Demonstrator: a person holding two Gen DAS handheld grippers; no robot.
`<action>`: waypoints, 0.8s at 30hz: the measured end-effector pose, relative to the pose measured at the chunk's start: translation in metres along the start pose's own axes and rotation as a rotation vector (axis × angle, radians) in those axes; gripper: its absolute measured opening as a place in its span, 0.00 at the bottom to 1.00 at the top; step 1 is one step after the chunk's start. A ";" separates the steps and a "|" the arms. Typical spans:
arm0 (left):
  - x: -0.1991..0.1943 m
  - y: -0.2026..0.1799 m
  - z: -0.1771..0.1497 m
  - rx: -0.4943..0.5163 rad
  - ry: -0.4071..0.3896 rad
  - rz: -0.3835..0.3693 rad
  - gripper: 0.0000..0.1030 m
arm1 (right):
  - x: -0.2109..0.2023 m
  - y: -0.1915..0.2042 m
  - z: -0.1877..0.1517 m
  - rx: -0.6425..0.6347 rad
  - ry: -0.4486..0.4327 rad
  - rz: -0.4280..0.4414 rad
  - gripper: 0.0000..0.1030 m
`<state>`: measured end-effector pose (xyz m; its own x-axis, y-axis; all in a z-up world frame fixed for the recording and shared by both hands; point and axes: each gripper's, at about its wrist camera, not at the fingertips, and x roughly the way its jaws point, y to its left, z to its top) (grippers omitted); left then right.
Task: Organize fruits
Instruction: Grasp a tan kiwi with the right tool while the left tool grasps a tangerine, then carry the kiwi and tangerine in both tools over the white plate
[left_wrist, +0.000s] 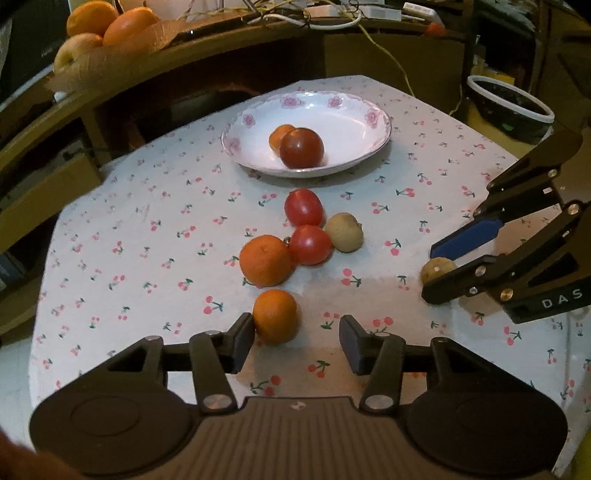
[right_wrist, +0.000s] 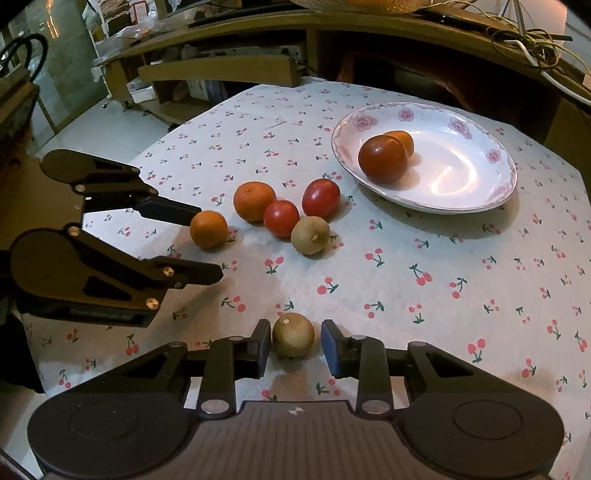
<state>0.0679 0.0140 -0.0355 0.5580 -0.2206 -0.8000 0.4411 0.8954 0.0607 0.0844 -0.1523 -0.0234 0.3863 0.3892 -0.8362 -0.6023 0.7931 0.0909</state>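
Your left gripper (left_wrist: 296, 334) has its fingers set apart, with a small orange (left_wrist: 275, 316) between them on the bench (left_wrist: 110, 229). The left finger (left_wrist: 242, 332) touches or nearly touches the orange's side; the right finger stands clear of it, with cloth showing in the gap. The orange rests on the cloth, not lifted.

Your right gripper (right_wrist: 295, 347) has its fingers narrowly parted around a brownish-green round fruit (right_wrist: 293, 334), possibly a kiwi. The left finger (right_wrist: 263, 341) sits just beside it, contact not certain; the blue-padded right finger stands slightly off. The fruit sits on the bench.

Loose fruit lies in a cluster at mid-bench: a larger orange (left_wrist: 265, 260), touching a red tomato (left_wrist: 309, 244), a second red tomato (left_wrist: 303, 207) just behind it, and a second brownish-green fruit (left_wrist: 344, 232) beside the two tomatoes. The small orange in your left gripper lies just in front of this cluster.

The floral-rimmed white plate (left_wrist: 354, 122) stands at the far side of the bench, apart from the cluster. It holds two items touching each other: a dark red tomato (left_wrist: 301, 147) in front and a small orange fruit (left_wrist: 279, 136) behind it.

The bench carries a white cloth with a cherry print. Behind it, on a wooden shelf, a container holds further oranges (left_wrist: 110, 22) and a pale fruit.
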 end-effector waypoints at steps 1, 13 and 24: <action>0.000 0.000 -0.001 0.000 -0.003 0.001 0.53 | -0.001 0.001 0.000 -0.001 -0.001 -0.002 0.31; 0.003 0.004 0.007 -0.071 0.025 -0.035 0.34 | -0.004 -0.001 0.000 0.004 0.013 0.004 0.23; -0.002 -0.011 0.030 -0.038 -0.017 -0.065 0.34 | -0.010 -0.012 0.010 0.039 -0.023 -0.013 0.23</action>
<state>0.0834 -0.0069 -0.0164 0.5409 -0.2847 -0.7914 0.4500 0.8929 -0.0136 0.0946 -0.1607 -0.0106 0.4103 0.3887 -0.8249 -0.5696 0.8157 0.1010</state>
